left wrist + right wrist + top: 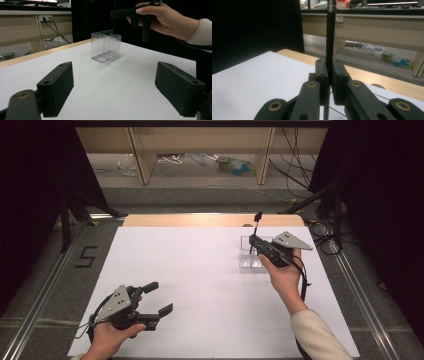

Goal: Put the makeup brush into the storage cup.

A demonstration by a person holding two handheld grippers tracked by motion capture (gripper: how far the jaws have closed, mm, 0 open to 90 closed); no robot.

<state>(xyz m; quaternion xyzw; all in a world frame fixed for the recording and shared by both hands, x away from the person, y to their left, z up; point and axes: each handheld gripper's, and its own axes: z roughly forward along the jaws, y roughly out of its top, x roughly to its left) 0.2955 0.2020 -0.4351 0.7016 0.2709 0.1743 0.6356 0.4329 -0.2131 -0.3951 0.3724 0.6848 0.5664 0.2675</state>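
Standing on the white table sheet (200, 285) toward its far right: a clear plastic box (106, 45), divided by clear walls into narrow compartments, apparently with nothing lying in them, though the transparent walls make that hard to judge. Same clear box (251, 254) seen from above, just beneath and beside the right gripper (257, 240).

Clamped between the right gripper's (329, 75) closed jaws: a thin black pen-like rod (330, 37), held upright, its upper end rising well above the pads and its lower end passing down between them. Rod (256, 226) visible from above as a dark stick over the box's far side; rod (146, 27) hanging over the box, tip apart from its rim.

Resting near the sheet's near left corner, well apart from the box: left gripper (156, 297), jaws spread wide, holding nothing, black pads (58, 85) touching nothing.
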